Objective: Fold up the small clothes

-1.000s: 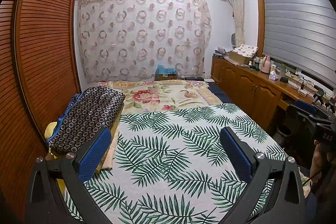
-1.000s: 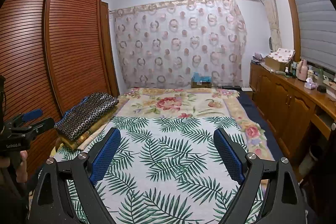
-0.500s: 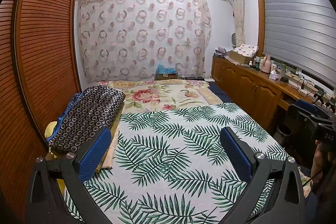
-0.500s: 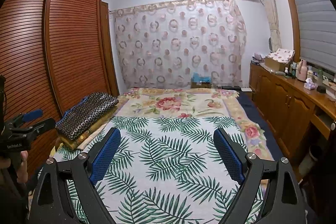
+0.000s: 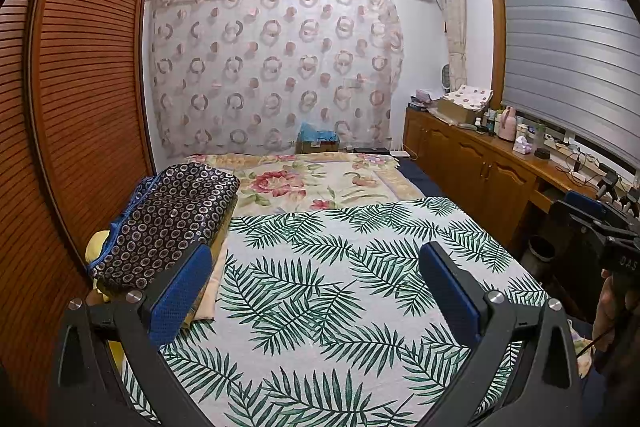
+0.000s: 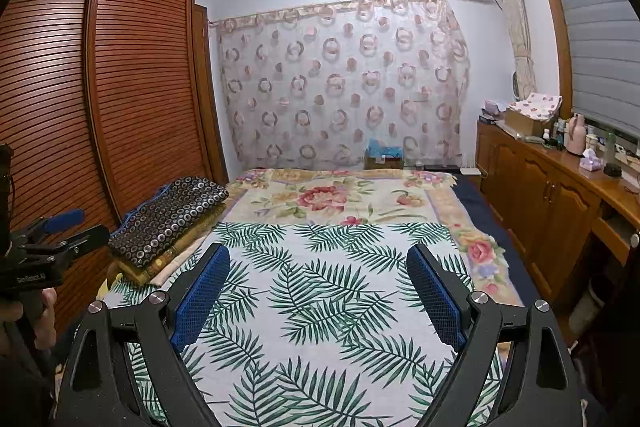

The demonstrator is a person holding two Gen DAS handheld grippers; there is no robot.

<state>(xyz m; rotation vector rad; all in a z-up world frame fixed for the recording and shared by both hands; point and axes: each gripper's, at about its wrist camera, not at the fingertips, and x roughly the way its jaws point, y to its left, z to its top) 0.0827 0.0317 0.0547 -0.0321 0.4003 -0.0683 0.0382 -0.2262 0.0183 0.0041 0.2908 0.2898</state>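
Observation:
A white cloth with green palm leaves (image 5: pixel 332 279) lies spread flat on the bed; it also shows in the right wrist view (image 6: pixel 324 291). My left gripper (image 5: pixel 316 275) is open and empty, held above the cloth's near part. My right gripper (image 6: pixel 318 283) is open and empty, also above the cloth. Neither touches it. The right gripper shows at the right edge of the left wrist view (image 5: pixel 600 227). The left gripper shows at the left edge of the right wrist view (image 6: pixel 52 239).
A folded dark circle-patterned fabric pile (image 5: pixel 168 219) sits on the bed's left edge. A floral blanket (image 5: pixel 308 183) covers the far half. A louvred wooden wardrobe (image 5: pixel 80 99) stands left; a wooden cabinet (image 5: pixel 480 171) with bottles stands right. A patterned curtain (image 5: pixel 272 67) hangs behind.

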